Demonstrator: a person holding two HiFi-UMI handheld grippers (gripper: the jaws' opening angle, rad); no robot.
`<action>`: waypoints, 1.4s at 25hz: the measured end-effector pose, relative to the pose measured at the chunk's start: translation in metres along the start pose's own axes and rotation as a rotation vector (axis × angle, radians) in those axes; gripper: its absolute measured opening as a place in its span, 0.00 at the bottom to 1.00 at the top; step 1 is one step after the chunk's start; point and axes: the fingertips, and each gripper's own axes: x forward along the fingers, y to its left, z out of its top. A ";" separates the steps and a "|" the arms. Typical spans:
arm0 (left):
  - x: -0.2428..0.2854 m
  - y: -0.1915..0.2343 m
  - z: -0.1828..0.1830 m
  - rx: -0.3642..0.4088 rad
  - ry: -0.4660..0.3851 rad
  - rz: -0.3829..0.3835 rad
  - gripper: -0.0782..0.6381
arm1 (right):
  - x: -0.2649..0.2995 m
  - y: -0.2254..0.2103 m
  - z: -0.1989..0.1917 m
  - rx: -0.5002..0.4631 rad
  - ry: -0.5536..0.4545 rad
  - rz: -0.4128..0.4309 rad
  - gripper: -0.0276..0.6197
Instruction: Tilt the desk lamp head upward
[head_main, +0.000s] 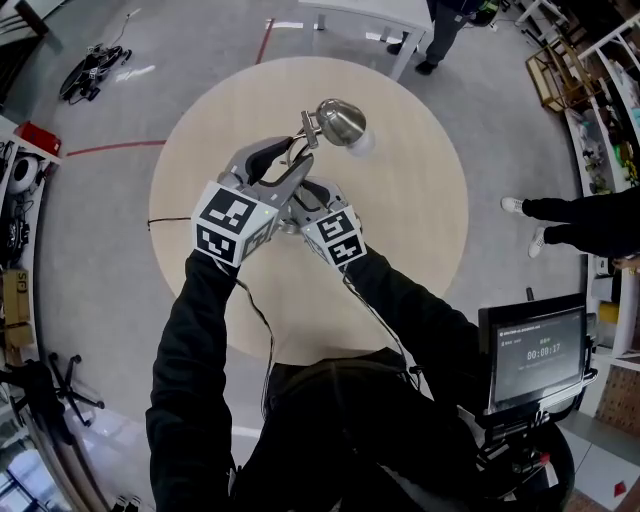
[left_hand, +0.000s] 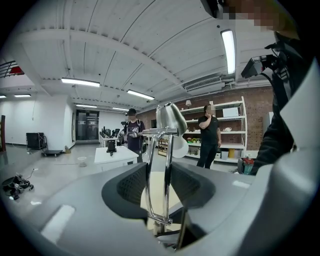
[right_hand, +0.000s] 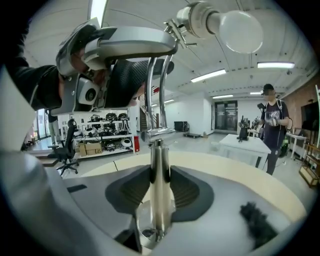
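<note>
A round beige table (head_main: 420, 230) fills the middle of the head view. The person in black sleeves leans over it with both grippers brought together near its centre. The desk lamp (head_main: 318, 128) stands there, a chrome piece that rises between the two tools.

The left gripper (head_main: 296, 162) sits the higher of the two. Its jaws are closed at a middling width on the lamp's arm (left_hand: 167, 170), a pair of thin parallel rods that stand upright between the pads, one rod against each pad. Above the jaws the lamp head (left_hand: 170, 117) caps the rods, with the white bulb (left_hand: 181, 147) showing at its lower right edge.

The right gripper (right_hand: 159, 175) is lower and just beside the left. Its jaws clamp narrowly on the lamp's upright post (right_hand: 158, 165), with both ribbed pads against the metal. The round chrome base (right_hand: 143, 227) lies directly below, at the foot of the post. From this view the arm, the head and the bulb rise overhead, with the left gripper wrapped around the rods.

Off the table, a screen (head_main: 535, 350) at the person's right shows a timer. Shelves (right_hand: 107, 131) along a far wall hold cardboard boxes (right_hand: 92, 148) and other gear too small to tell. A person (right_hand: 272, 125) stands by a white table (right_hand: 245, 142).
</note>
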 end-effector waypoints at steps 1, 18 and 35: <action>0.000 0.000 0.000 -0.001 -0.002 0.001 0.32 | 0.000 -0.001 0.000 -0.004 0.004 -0.001 0.24; -0.022 0.010 -0.007 -0.074 -0.064 0.023 0.31 | -0.003 -0.004 -0.002 0.016 -0.008 0.027 0.23; -0.042 0.023 -0.018 -0.150 -0.101 0.050 0.31 | 0.000 0.000 -0.001 0.006 -0.003 0.036 0.23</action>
